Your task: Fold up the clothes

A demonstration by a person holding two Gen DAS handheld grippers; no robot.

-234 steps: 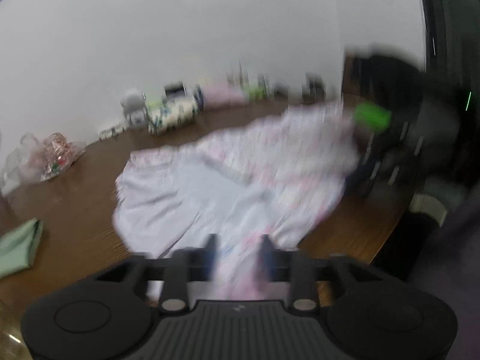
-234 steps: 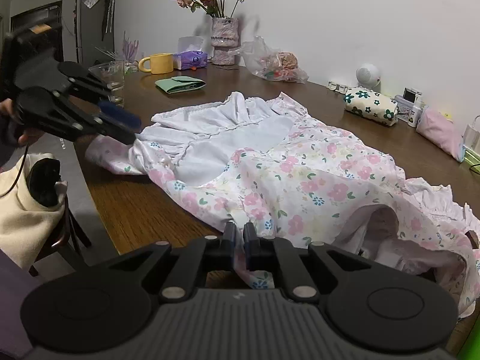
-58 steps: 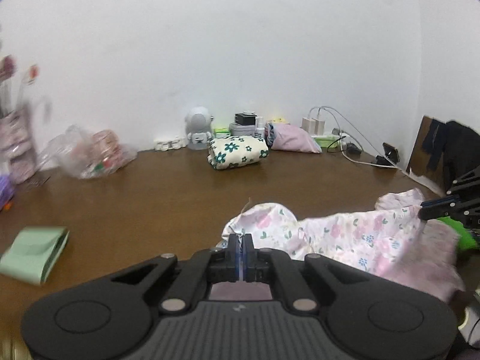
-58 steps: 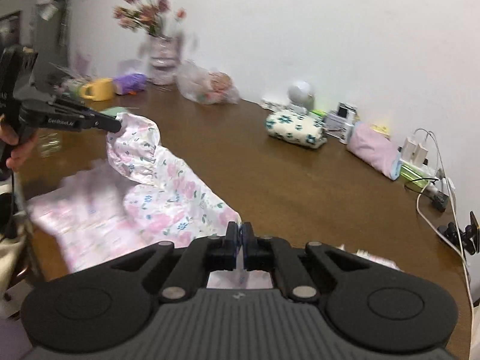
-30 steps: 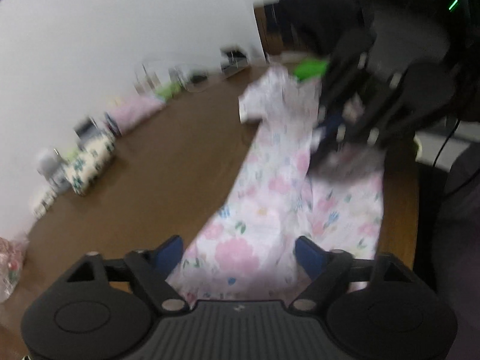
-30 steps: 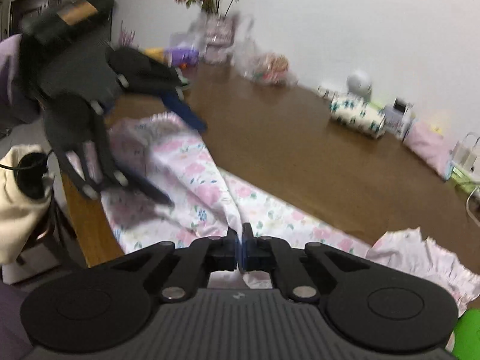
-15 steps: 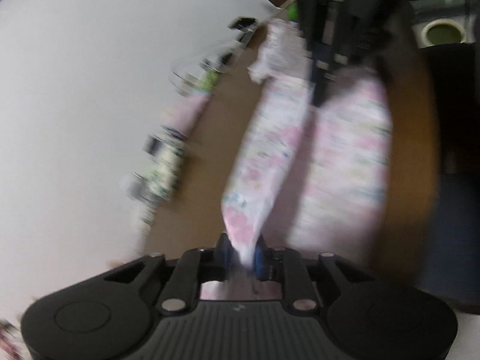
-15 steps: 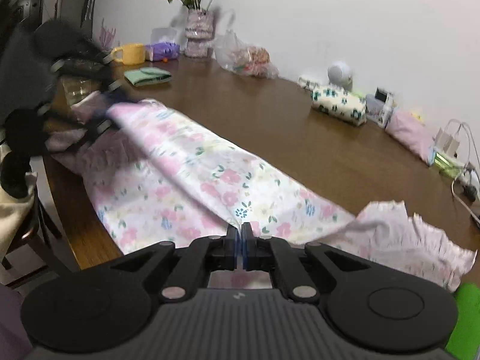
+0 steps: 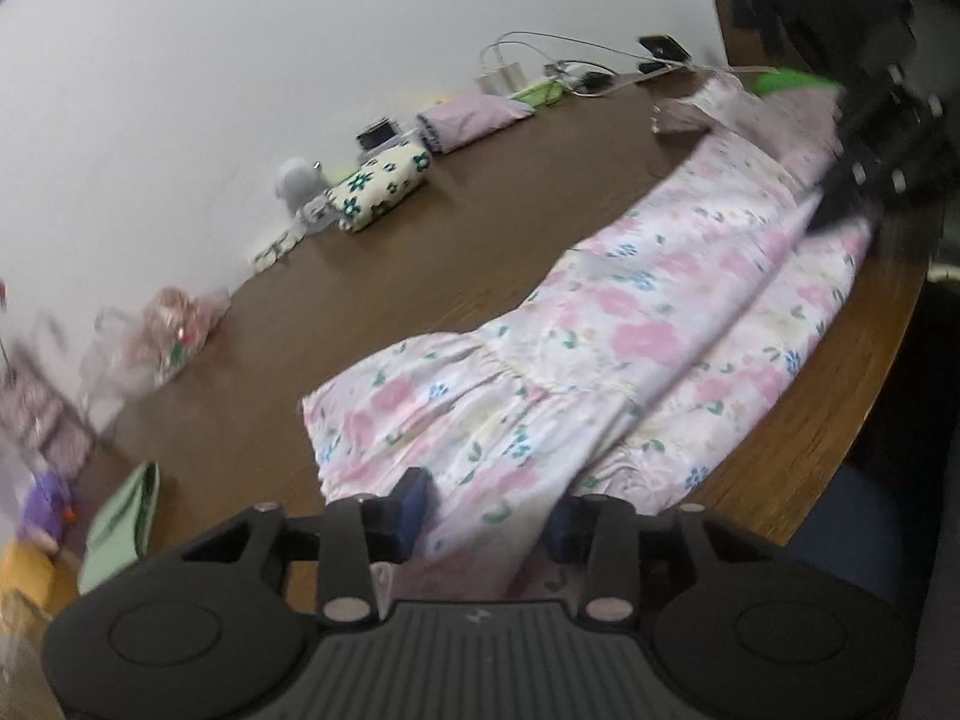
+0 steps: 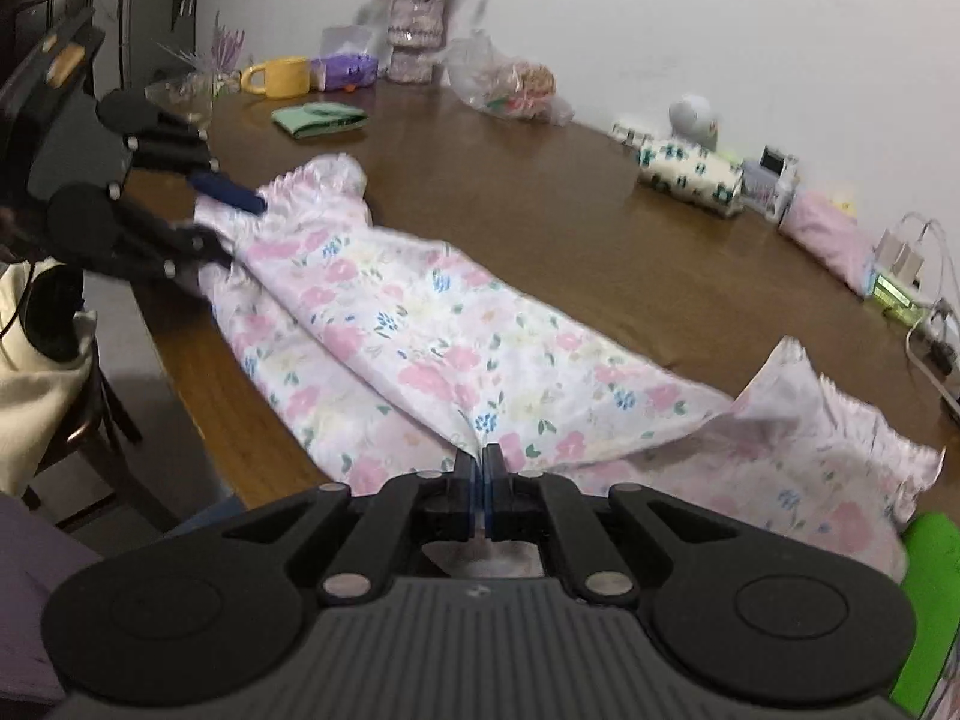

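The dress (image 10: 420,336) lies as a long band along the near edge of the table (image 10: 600,228), its long axis running left to right, with one gripper at each end. The right gripper (image 10: 483,468) has its jaws pinched shut on a fold of the cloth at the right part, near the ruffled hem that spreads toward the far right. The left gripper (image 9: 486,501) has its jaws spread wide, with cloth lying between them but not clamped; in the right wrist view it sits at the frilled left end (image 10: 222,222). A lengthwise fold already lies in it: an upper layer rests over a lower one that peeks out along the near side. The cloth is thin, white with pink flowers and small blue and green sprigs, and looks limp. Any further fold would likely bring one end toward the other along that axis.
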